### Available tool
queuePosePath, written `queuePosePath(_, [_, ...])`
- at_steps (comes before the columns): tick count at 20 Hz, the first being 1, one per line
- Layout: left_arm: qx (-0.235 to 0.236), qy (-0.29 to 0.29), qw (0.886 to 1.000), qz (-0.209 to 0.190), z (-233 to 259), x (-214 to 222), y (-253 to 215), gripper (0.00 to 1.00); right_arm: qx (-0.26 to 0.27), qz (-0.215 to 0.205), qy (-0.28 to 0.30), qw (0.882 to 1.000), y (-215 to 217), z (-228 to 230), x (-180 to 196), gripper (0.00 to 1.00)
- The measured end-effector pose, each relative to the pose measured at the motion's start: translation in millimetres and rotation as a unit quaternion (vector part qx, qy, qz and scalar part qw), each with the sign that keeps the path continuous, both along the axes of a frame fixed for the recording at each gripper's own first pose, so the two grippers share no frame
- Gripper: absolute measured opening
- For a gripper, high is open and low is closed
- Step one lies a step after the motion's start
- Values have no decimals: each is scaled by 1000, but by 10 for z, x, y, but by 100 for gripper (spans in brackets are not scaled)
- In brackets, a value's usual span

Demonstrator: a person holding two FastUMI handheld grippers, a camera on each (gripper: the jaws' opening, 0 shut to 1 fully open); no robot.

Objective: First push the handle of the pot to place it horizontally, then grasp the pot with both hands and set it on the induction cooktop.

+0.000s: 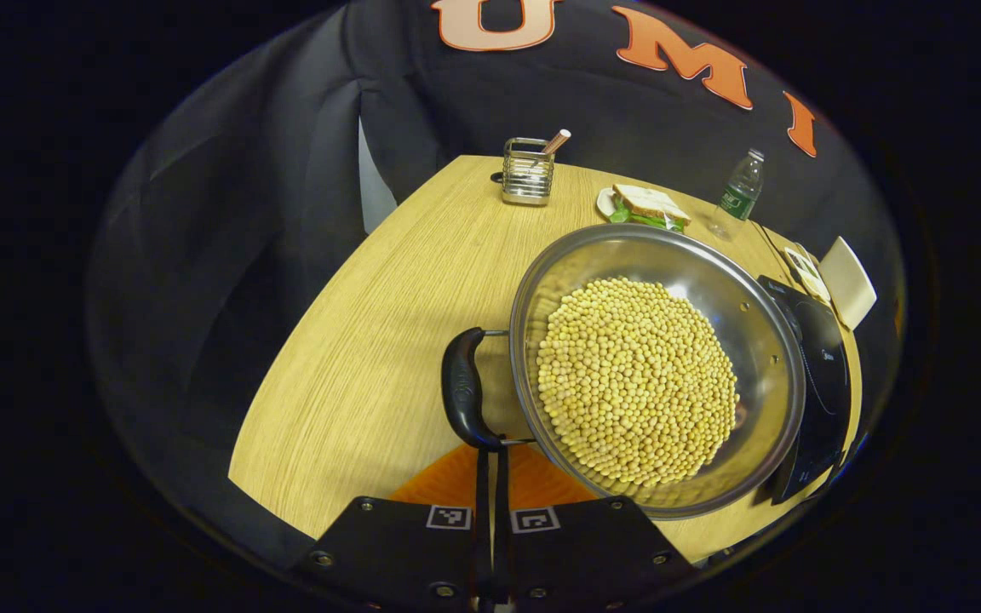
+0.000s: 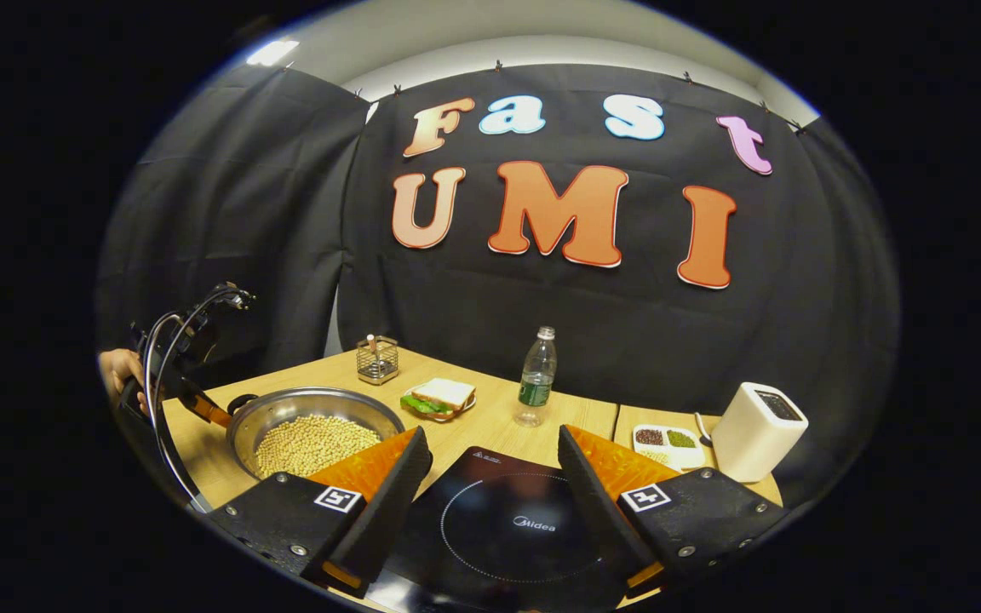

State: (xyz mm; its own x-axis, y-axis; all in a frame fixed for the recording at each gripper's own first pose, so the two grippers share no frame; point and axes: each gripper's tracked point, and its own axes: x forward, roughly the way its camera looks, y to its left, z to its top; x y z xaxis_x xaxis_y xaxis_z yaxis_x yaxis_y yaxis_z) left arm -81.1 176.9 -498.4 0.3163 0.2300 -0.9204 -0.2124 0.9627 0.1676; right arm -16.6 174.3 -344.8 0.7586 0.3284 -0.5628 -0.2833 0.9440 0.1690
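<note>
left gripper [image 1: 490,477] is sitting closed at the pot [image 1: 656,366] handle [image 1: 462,389], 6 o'clock end; right gripper [image 2: 495,464] is gaping over the cooktop [image 2: 507,532].

Left gripper view looks steeply down, close over the pot [image 1: 656,370] and table [image 1: 371,340]. Right gripper view sits low over the cooktop [image 2: 499,524], facing the wall; both share pot [image 2: 312,430] and table.
</note>
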Motion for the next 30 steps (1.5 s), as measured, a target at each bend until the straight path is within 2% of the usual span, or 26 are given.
queuePosePath(10, [45, -43, 997, -50, -108, 466, 333, 5, 21, 38, 62, 997, 499, -286, -164, 95])
queuePosePath(17, [55, -63, 994, -74, -145, 620, 414, 5, 45, 42, 123, 990, 858, -485, -250, 95])
queuePosePath(21, [57, -77, 992, -83, 11, 582, 438, 5, 65, 37, 162, 984, 1076, -585, -262, 94])
queuePosePath(24, [58, -114, 987, -100, 281, 662, 422, 7, 72, 31, 181, 980, 1222, -655, -238, 93])
queuePosePath(25, [49, -126, 985, -110, 400, 693, 359, 13, 74, 29, 190, 979, 1266, -686, -240, 93])
queuePosePath(28, [41, -169, 976, -130, 680, 913, 254, 72, 70, 19, 212, 975, 1381, -791, -237, 92])
queuePosePath(30, [30, -179, 975, -127, 764, 1006, 199, 87, 60, 4, 230, 971, 1397, -894, -220, 92])
